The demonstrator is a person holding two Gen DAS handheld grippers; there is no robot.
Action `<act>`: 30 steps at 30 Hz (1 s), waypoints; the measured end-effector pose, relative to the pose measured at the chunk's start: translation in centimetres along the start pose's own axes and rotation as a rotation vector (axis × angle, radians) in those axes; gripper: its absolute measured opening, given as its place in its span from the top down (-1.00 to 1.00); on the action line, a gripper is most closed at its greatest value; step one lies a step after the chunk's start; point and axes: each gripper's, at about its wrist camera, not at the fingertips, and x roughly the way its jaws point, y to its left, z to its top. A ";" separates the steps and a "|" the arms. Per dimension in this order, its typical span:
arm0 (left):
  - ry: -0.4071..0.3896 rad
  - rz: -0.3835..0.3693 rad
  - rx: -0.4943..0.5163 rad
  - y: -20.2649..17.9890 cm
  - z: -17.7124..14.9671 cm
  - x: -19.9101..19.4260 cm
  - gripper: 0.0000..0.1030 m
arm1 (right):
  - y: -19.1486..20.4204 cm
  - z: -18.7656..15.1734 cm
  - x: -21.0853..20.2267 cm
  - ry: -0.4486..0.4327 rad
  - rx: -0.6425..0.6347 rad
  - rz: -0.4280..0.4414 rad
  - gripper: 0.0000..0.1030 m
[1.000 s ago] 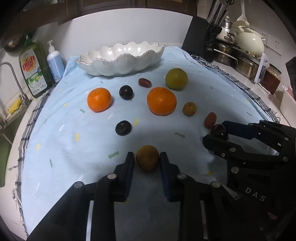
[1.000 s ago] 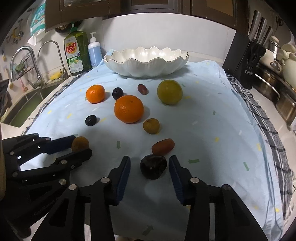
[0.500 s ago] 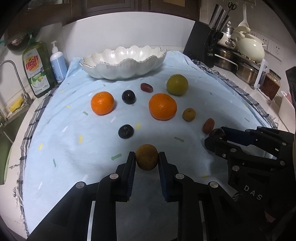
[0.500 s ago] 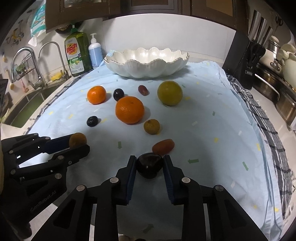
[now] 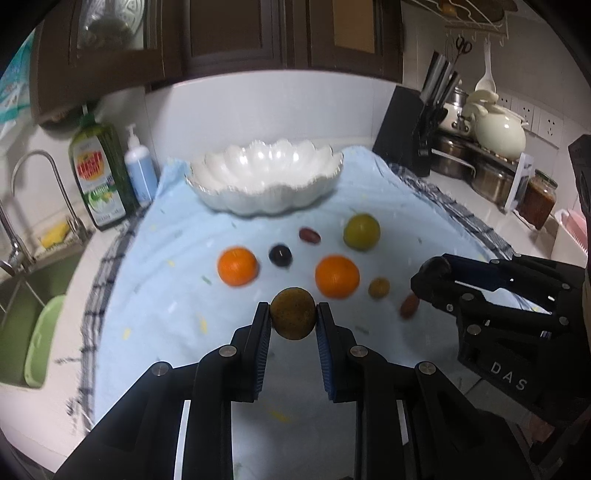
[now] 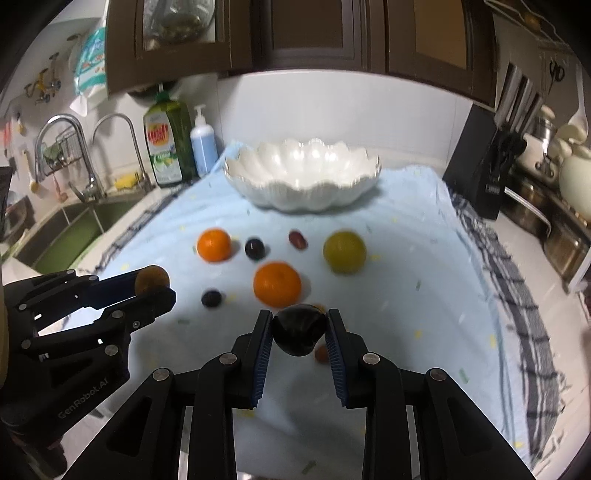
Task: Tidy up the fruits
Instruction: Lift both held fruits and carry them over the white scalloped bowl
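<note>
Starting out: we are seeing the white bowl [image 6: 303,177] empty, eight fruits lying on the blue cloth [image 6: 406,295]; our left gripper [image 5: 293,319] is clamping a brown fruit [image 5: 293,313], our right gripper [image 6: 300,328] a dark plum [image 6: 299,328], both clear of the cloth.

Dark wooden cabinets [image 6: 314,33] hang above a white wall [image 5: 266,107]. A sink [image 6: 70,229] with curved taps [image 6: 70,147] sits left of the white counter [image 5: 476,206]. Right of it stand a knife block [image 5: 406,129], steel pots [image 5: 454,158], wall sockets [image 5: 532,114].
</note>
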 end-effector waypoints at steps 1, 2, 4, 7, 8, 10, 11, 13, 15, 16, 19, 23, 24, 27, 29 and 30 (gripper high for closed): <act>-0.013 0.005 0.001 0.1 0.5 -0.3 0.52 | 0.0 0.4 -0.2 -0.010 -0.001 -0.001 0.41; -0.025 0.009 0.003 0.2 1.0 -0.6 0.52 | 0.0 0.9 -0.4 -0.023 -0.005 -0.003 0.41; -0.043 0.020 0.013 0.3 1.8 -0.9 0.52 | 0.0 1.8 -0.8 -0.048 -0.016 -0.011 0.41; -0.068 0.025 0.018 0.5 3.3 -1.2 0.52 | 0.0 3.1 -1.2 -0.078 -0.030 -0.018 0.41; -0.074 0.025 0.019 0.6 3.8 -1.2 0.52 | -0.1 3.7 -1.4 -0.089 -0.033 -0.019 0.41; -0.094 0.027 0.023 0.7 5.0 -1.3 0.52 | -0.2 5.0 -1.5 -0.113 -0.040 -0.014 0.41; -0.105 0.026 0.028 0.8 5.8 -1.2 0.52 | -0.3 5.5 -1.6 -0.122 -0.044 -0.015 0.41; -0.123 0.026 0.033 1.0 7.1 -1.1 0.52 | -0.5 6.9 -1.4 -0.138 -0.054 -0.010 0.41; -0.136 0.031 0.037 1.2 8.3 -0.9 0.52 | -0.9 8.4 -0.9 -0.141 -0.053 0.019 0.41; -0.145 0.030 0.036 1.4 9.1 -0.7 0.52 | -1.1 9.1 -0.7 -0.147 -0.051 0.023 0.41; -0.159 0.039 0.035 1.8 11.1 0.0 0.52 | -1.6 11.5 0.3 -0.171 -0.075 0.021 0.41; -0.156 0.042 0.033 2.6 13.9 1.7 0.52 | -2.2 14.3 1.9 -0.180 -0.089 0.048 0.41; -0.151 0.043 0.032 2.8 14.6 2.2 0.52 | -2.3 15.1 2.5 -0.181 -0.098 0.054 0.41; -0.136 0.050 0.029 3.4 16.6 4.0 0.52 | -2.6 17.3 4.1 -0.173 -0.113 0.061 0.41; -0.122 0.050 0.022 3.9 17.6 5.2 0.52 | -3.0 18.7 5.6 -0.150 -0.108 0.080 0.41; -0.113 0.049 0.018 4.1 18.2 5.9 0.52 | -3.1 19.4 6.5 -0.138 -0.114 0.091 0.41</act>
